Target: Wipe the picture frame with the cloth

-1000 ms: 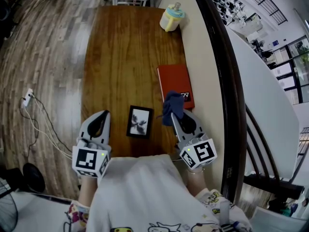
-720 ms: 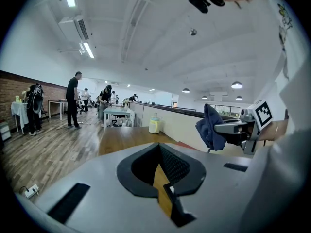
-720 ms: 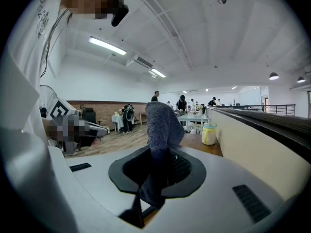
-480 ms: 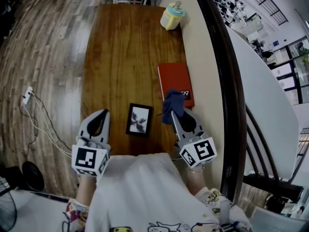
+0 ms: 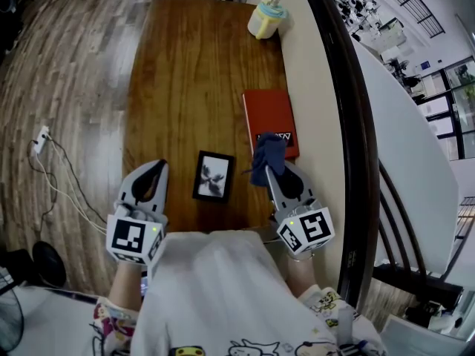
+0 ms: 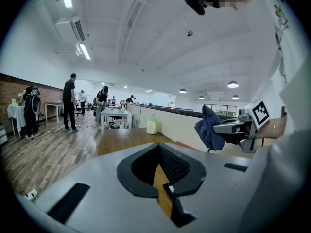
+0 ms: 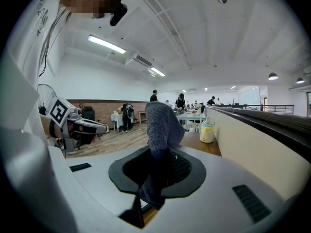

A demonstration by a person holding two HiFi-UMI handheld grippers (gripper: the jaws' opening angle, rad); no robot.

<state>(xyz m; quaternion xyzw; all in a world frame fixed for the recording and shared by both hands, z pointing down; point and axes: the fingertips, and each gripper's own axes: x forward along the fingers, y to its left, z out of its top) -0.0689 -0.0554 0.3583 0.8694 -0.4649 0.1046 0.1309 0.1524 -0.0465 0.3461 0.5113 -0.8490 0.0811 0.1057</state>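
A small black picture frame (image 5: 214,176) with a dark flower print lies flat on the wooden table (image 5: 185,65), near its front edge. My right gripper (image 5: 269,170) hovers just right of the frame, shut on a dark blue cloth (image 5: 267,158) that bunches up from its jaws; the cloth (image 7: 162,130) fills the middle of the right gripper view. My left gripper (image 5: 157,166) hangs left of the frame at the table's left edge, shut and empty. In the left gripper view the cloth (image 6: 208,127) shows at the right.
A red book (image 5: 269,117) lies by the wall, just beyond the cloth. A yellow bottle (image 5: 266,19) stands at the table's far right corner. A pale low wall (image 5: 315,87) runs along the right side. Cables (image 5: 52,176) lie on the wooden floor to the left.
Both grippers and the cloth hold their places. The head view has shifted slightly, so everything sits a little lower or higher in the picture.
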